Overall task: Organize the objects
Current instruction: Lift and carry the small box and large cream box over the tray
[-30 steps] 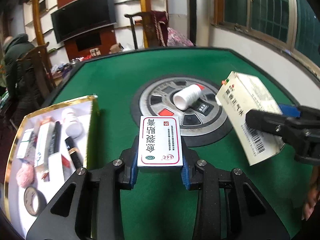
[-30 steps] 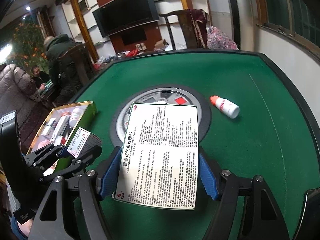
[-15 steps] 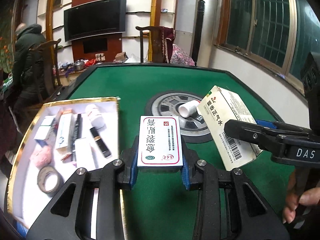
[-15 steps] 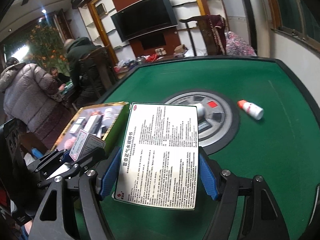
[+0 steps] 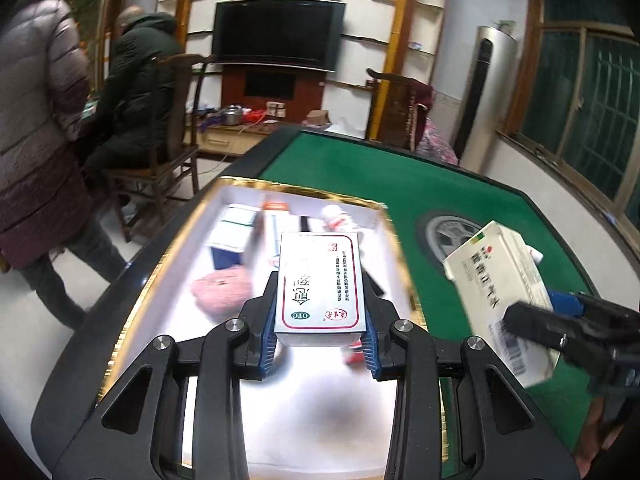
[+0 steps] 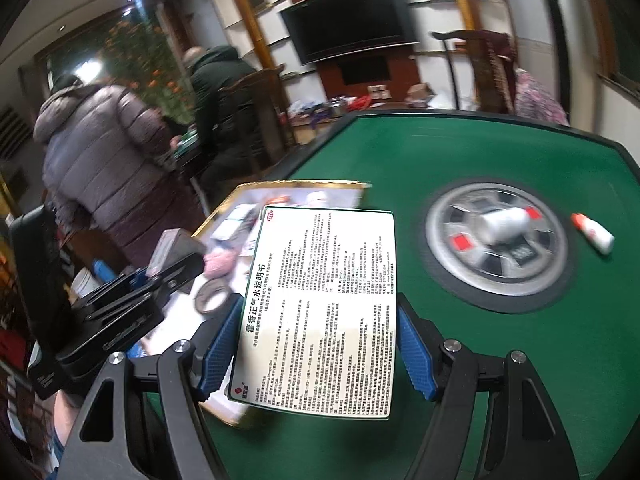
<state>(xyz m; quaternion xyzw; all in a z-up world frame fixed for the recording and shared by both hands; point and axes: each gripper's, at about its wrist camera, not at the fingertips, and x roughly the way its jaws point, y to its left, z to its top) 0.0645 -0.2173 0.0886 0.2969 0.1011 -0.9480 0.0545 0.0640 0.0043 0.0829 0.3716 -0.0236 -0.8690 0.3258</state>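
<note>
My left gripper (image 5: 320,344) is shut on a small white box with a red border and an OTC mark (image 5: 320,284), held above the gold-rimmed white tray (image 5: 168,264). My right gripper (image 6: 316,352) is shut on a large white medicine box covered in printed text (image 6: 320,312), held over the tray's right edge (image 6: 360,188). In the left wrist view the large box (image 5: 500,292) and the right gripper (image 5: 560,328) show at the right. In the right wrist view the left gripper (image 6: 172,260) with its small box (image 6: 166,248) shows at the left, over the tray.
The tray holds several items: a pink puff (image 5: 220,292), boxes (image 5: 232,236), a small bottle (image 5: 340,216), a tape roll (image 6: 210,298). On the green table (image 6: 460,152) a white bottle (image 6: 504,224) lies on the round centre panel; a red-capped bottle (image 6: 594,232) lies beside it. Two persons (image 5: 36,128) stand at left.
Both grippers have moved left with their boxes, from over the green felt to over the tray. The view has swung left, so the centre panel and bottles now sit further right.
</note>
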